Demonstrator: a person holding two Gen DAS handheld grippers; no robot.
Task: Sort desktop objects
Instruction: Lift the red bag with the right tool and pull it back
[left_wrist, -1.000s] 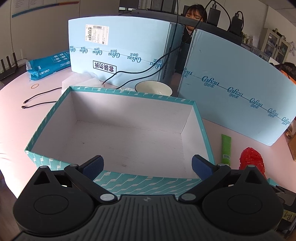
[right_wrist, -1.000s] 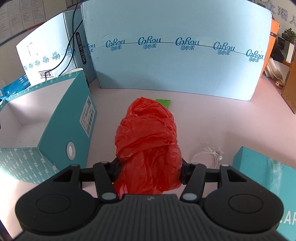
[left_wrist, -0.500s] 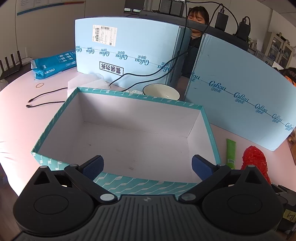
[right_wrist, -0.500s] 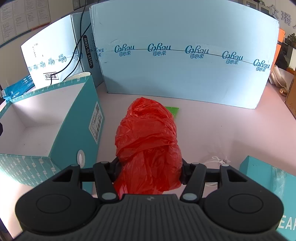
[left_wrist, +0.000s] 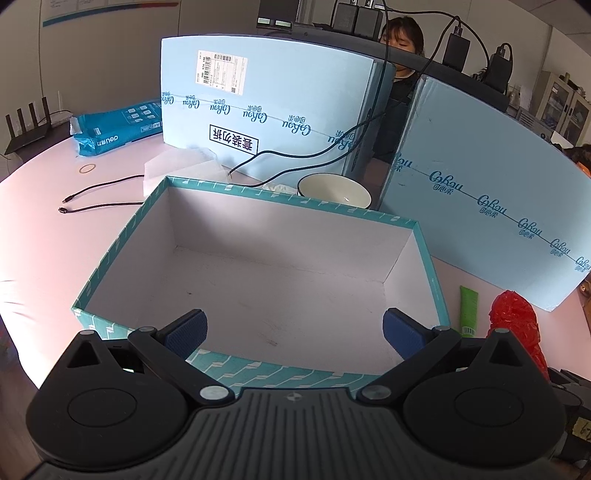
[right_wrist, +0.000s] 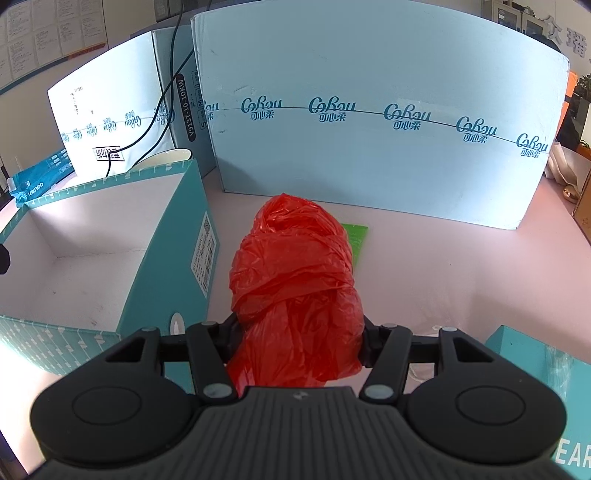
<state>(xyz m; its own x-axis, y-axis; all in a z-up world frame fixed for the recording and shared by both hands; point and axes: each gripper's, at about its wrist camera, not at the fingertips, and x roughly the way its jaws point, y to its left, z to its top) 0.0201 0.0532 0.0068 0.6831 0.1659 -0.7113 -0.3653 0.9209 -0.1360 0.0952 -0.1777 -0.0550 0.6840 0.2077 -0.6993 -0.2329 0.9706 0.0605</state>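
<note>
A crumpled red plastic bag (right_wrist: 295, 280) fills the middle of the right wrist view, and my right gripper (right_wrist: 298, 338) is shut on it, lifted beside the teal box. The bag (left_wrist: 515, 325) also shows at the right edge of the left wrist view. An open teal box (left_wrist: 258, 371) with a bare white inside lies right under my left gripper (left_wrist: 293, 334), which stands open with nothing between its blue pads. The same box (right_wrist: 162, 258) sits left of the bag in the right wrist view. A green tube (left_wrist: 468, 306) lies on the pink table between box and bag.
Tall light-blue cartons (left_wrist: 280, 110) (right_wrist: 369, 122) wall off the back. A white bowl (left_wrist: 334, 190) stands behind the box. Black cables (left_wrist: 99, 194), a rubber band (left_wrist: 86, 169) and a blue package (left_wrist: 114, 129) lie far left. A second teal box (right_wrist: 546, 387) sits near right.
The right gripper with the red bag has drifted slightly nearer the teal box. Little else has shifted; the left gripper stays open over the box.
</note>
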